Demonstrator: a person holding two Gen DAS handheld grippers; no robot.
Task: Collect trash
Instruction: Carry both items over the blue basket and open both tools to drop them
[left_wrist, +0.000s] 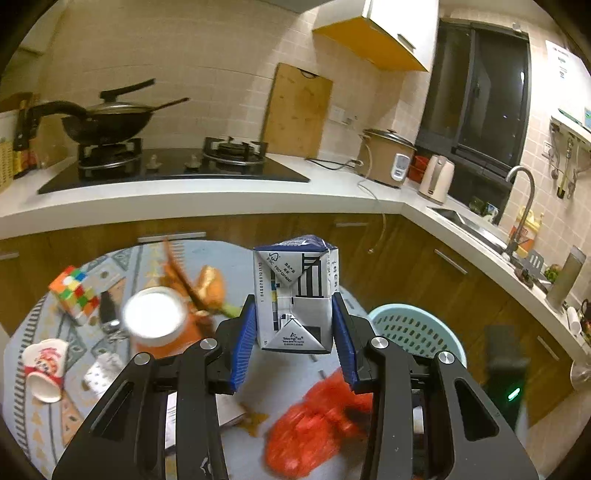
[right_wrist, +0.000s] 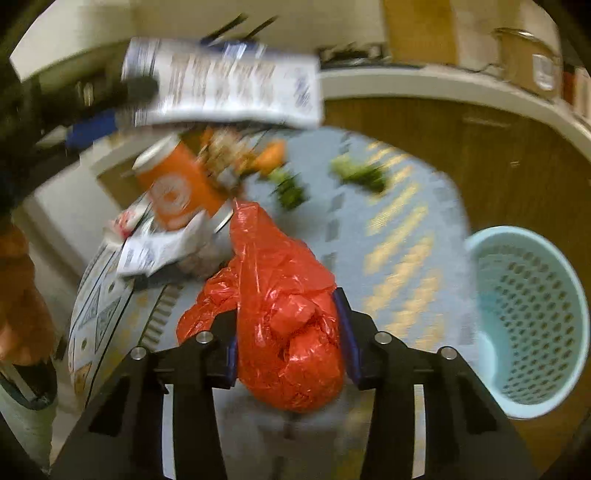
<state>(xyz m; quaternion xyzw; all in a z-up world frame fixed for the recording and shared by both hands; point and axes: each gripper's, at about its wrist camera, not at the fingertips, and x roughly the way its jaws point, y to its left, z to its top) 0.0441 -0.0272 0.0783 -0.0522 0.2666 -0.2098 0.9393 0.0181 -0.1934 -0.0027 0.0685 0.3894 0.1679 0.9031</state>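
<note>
My left gripper is shut on a white and blue milk carton, held upright above the round table. The right wrist view shows that carton blurred at the top. My right gripper is closed around a crumpled red plastic bag lying on the table, with both blue pads against its sides. The bag also appears low in the left wrist view. A light blue perforated basket stands beside the table, to the right of both grippers.
On the table lie an orange cup with a white lid, a tipped paper cup, a Rubik's cube, orange peel, green scraps and crumpled paper. Kitchen counter with stove runs behind.
</note>
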